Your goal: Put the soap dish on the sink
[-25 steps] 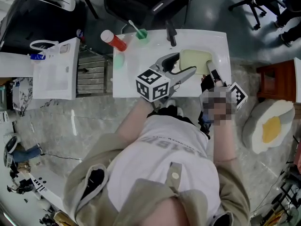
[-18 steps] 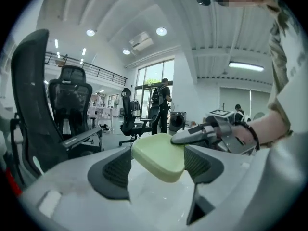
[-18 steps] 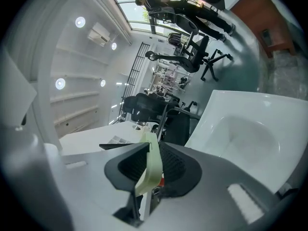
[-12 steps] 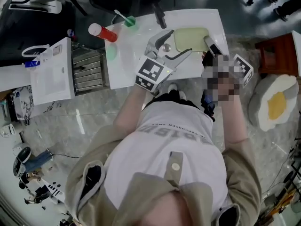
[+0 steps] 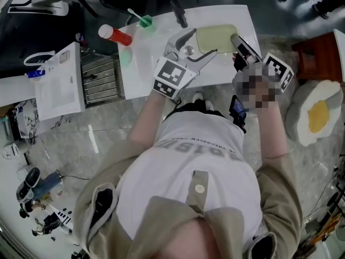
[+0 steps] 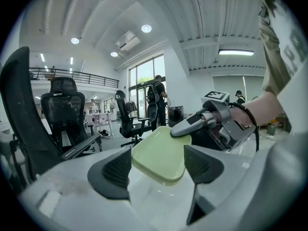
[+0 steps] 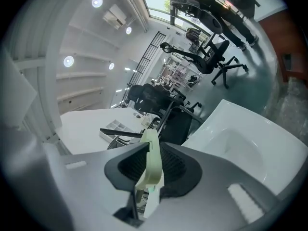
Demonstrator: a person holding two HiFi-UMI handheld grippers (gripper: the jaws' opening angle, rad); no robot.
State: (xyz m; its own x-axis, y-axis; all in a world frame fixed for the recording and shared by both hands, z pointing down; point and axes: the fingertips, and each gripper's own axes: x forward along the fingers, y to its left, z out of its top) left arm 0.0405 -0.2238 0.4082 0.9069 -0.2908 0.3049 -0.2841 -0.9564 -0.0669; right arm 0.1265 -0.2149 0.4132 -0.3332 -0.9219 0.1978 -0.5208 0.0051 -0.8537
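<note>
step in hand: placing phase, judged; soap dish (image 5: 214,38) has been brought over the sink (image 5: 144,65) but is not yet set down
soap dish, where: held over the rear right part of the sink in the head view, just right of the faucet (image 5: 179,12); shown tilted in the left gripper view (image 6: 159,154), low edge close to the white surface; contact cannot be told
right gripper (image 5: 237,40): clamped on the dish's right rim; in the right gripper view the dish (image 7: 150,150) is seen edge-on, pinched between both pads, right gripper (image 7: 151,170)
left gripper (image 5: 196,45): jaws spread wide, nothing gripped; in its own view (image 6: 159,167) the dish is seen in the gap between the pads, touched by neither pad
other items: red bottle (image 5: 114,35) and green cup (image 5: 145,21) stand on the sink's far left edge, well apart from the dish
next move, judged: dish to be levelled and lowered onto a flat part of the sink, then the right jaws to be released; open left jaws to be kept off the dish, or used to steady it
risk, judged: the thin rim grip could slip if the dish is tipped further
</note>
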